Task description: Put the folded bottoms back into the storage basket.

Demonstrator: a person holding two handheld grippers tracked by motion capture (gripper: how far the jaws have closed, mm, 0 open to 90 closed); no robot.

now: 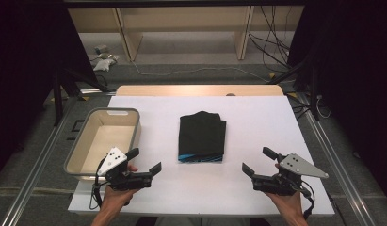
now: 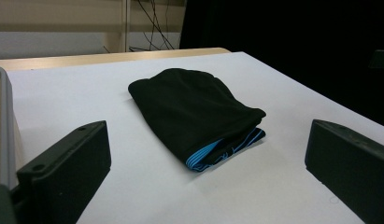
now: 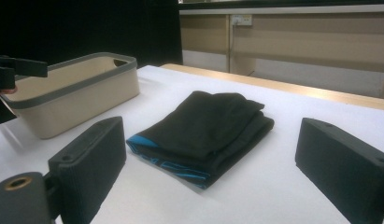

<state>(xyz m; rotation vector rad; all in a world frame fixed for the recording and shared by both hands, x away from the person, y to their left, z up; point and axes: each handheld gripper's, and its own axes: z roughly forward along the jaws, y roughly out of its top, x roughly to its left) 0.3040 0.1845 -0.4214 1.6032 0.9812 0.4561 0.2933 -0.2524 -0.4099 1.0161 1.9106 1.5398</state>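
Observation:
A folded black garment (image 1: 202,136) with a blue striped band along its near edge lies at the middle of the white table (image 1: 257,117). My left gripper (image 1: 144,162) hovers near the front left, jaws open and empty, pointing toward the garment (image 2: 194,114). At the front right, my right gripper (image 1: 259,161) stands open too, with nothing between its jaws, aimed at the same garment (image 3: 206,130). Both grippers are well short of the cloth.
A beige bin with a grey rim (image 1: 74,155) stands at the left of the table, just behind my left gripper, and reappears in the right gripper view as the bin (image 3: 82,91). Wooden shelving and cables lie beyond the far edge.

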